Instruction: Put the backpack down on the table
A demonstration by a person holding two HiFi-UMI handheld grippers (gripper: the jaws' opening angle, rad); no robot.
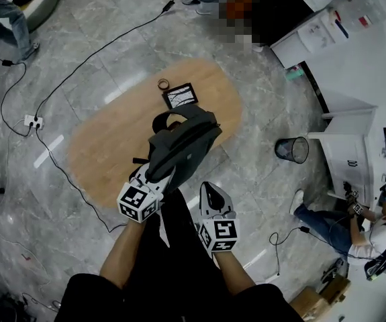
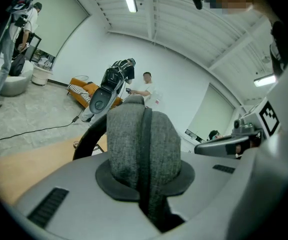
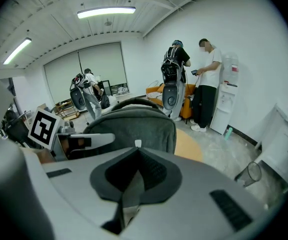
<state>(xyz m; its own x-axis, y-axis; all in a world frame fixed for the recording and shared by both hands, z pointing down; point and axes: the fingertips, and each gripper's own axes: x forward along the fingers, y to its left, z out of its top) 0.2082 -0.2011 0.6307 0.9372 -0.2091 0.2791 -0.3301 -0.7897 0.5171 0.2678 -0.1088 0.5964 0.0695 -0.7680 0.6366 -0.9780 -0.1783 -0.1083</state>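
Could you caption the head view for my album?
Left gripper and right gripper hold a grey backpack over an oval wooden table.

the oval wooden table (image 1: 105, 143) carries a small ring (image 1: 163, 84) beside a dark-framed flat panel (image 1: 180, 96).

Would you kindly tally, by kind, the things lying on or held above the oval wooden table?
Grey fabric backpack: 1
Black-framed flat tablet: 1
Small brown ring: 1
Total: 3

Grey marble floor (image 1: 112, 66), white walls (image 3: 254, 34), ceiling strip lights (image 3: 106, 12), wire bin (image 1: 292, 149)
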